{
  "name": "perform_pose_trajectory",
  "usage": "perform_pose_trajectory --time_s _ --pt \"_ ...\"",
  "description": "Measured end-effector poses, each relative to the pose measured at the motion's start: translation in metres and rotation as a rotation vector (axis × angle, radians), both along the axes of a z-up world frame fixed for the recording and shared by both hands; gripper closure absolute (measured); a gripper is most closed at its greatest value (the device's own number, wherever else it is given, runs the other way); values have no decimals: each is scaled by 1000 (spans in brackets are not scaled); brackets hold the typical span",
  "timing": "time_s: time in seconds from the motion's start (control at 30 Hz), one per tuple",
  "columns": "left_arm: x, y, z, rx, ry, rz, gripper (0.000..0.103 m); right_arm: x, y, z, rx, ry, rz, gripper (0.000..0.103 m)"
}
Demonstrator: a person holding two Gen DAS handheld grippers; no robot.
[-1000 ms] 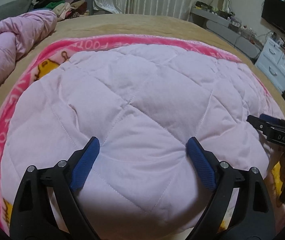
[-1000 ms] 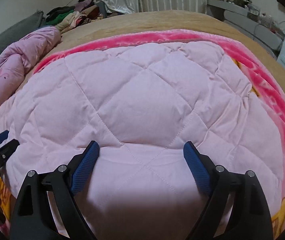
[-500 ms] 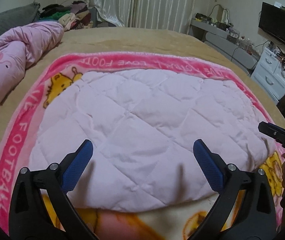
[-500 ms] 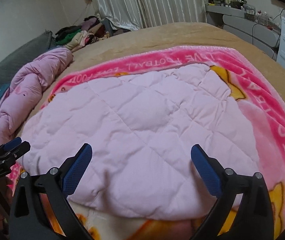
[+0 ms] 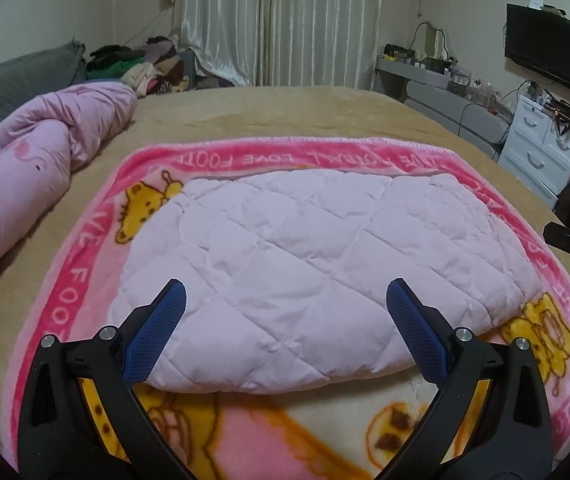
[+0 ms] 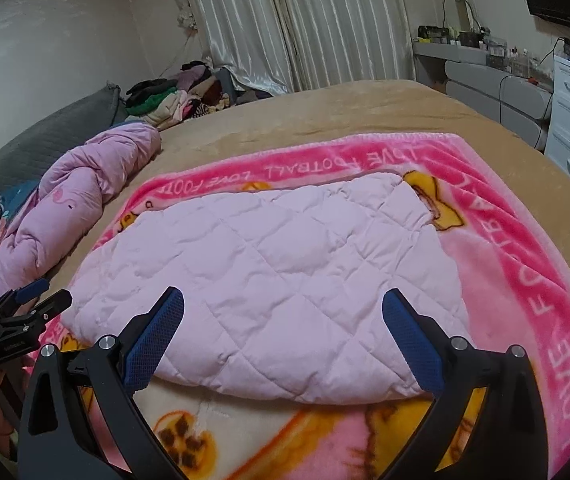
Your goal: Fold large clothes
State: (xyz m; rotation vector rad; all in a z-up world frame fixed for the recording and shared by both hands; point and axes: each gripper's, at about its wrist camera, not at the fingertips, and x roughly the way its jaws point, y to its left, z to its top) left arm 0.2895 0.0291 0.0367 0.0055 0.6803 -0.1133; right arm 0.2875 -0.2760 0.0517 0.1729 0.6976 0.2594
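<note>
A pale pink quilted garment (image 5: 309, 264) (image 6: 269, 280) lies folded into a flat rectangle on a pink cartoon blanket (image 5: 85, 280) (image 6: 525, 280). My left gripper (image 5: 285, 308) hangs above the garment's near edge, jaws wide open with nothing between the blue pads (image 5: 157, 332). My right gripper (image 6: 283, 312) stands the same way above that near edge, open and empty. The right gripper's body shows at the right edge of the left wrist view. The left gripper (image 6: 33, 304) shows at the left edge of the right wrist view.
The blanket lies on a tan bedspread (image 5: 285, 116). A bunched pink duvet (image 5: 37, 168) lies along the bed's left side, with a pile of clothes (image 5: 141, 64) behind it. Curtains, a grey desk (image 5: 445, 100), white drawers (image 5: 541, 144) and a wall TV stand beyond.
Both grippers have pulled back and risen from the garment, and their jaws have widened a little. The garment stays flat on the blanket, now seen whole.
</note>
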Motion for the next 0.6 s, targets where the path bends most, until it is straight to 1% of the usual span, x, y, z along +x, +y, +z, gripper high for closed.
perform_pose_trajectory --time_s 0.13,0.3,0.5,0.6 --pt "-13 3 4 -8 -14 3 9 -16 -4 1 1 -9 -1 4" --pt "-25 10 -4 -7 -3 19 9 -36 -14 -11 1 8 -33 4" --pt "-35 23 -25 -3 39 53 9 -47 -40 -41 48 52 -151 4" --pt "-38 32 -35 -16 59 74 9 -52 -56 -56 97 77 -216 4"
